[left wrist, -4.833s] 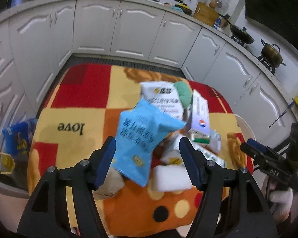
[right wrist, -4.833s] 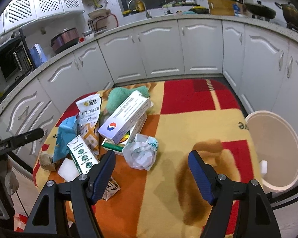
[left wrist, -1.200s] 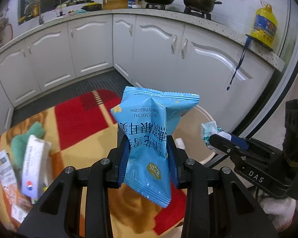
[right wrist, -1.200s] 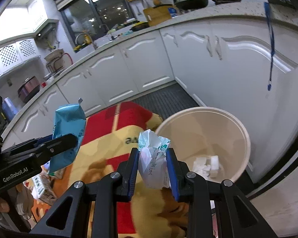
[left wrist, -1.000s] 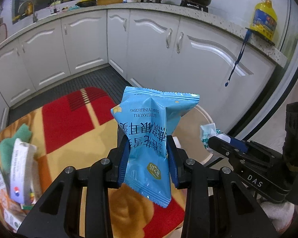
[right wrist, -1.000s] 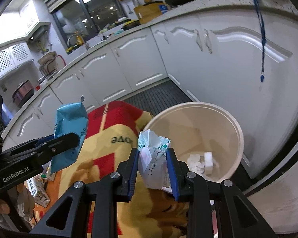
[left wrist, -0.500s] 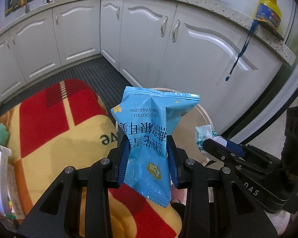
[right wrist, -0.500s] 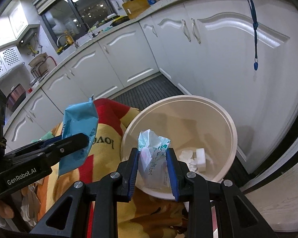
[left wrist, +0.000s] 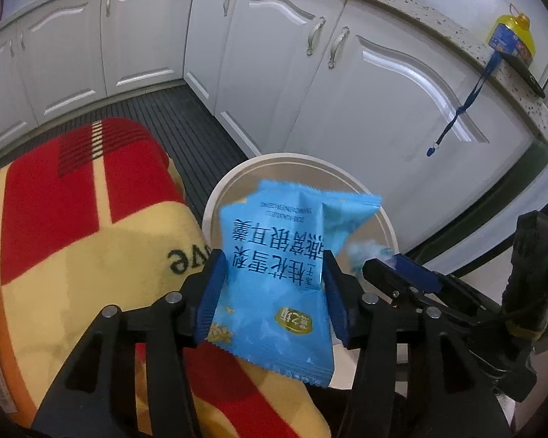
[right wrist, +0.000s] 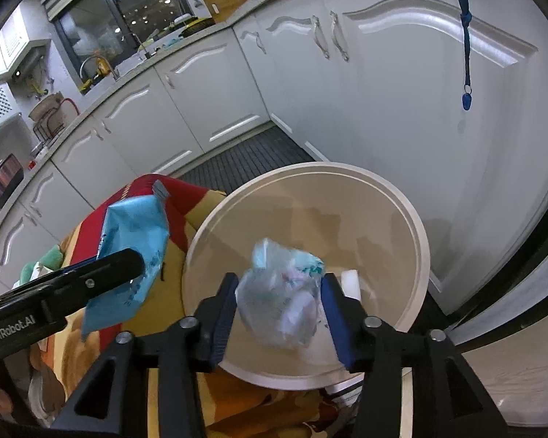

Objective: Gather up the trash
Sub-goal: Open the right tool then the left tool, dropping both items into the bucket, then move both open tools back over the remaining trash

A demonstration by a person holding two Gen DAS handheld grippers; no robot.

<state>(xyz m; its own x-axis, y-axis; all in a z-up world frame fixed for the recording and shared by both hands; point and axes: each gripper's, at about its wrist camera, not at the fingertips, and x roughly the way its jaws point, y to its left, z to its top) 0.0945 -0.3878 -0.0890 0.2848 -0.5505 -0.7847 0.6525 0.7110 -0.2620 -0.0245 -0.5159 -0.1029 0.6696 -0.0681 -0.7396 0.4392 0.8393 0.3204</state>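
Note:
A round beige trash bin (right wrist: 416, 233) stands on the floor beside the blanket-covered table; it also shows in the left wrist view (left wrist: 299, 160). My left gripper (left wrist: 274, 292) is over the bin's near rim. Its jaws have parted around a blue snack packet (left wrist: 285, 262), which is blurred and tilting. My right gripper (right wrist: 279, 303) is over the bin's mouth. Its jaws are spread, and a blurred crumpled plastic bag (right wrist: 281, 292) hangs between them. White scraps (right wrist: 350, 281) lie inside the bin.
White kitchen cabinets (left wrist: 365, 84) curve close behind the bin. A blue lanyard (right wrist: 465, 36) hangs from the counter. The red, yellow and orange blanket (left wrist: 73, 200) covers the table to the left. A dark ribbed floor mat (left wrist: 157, 116) lies beyond it.
Both grippers moved from the table to above the bin. In the last half second both sets of jaws opened, and the packet and the bag went blurred between them.

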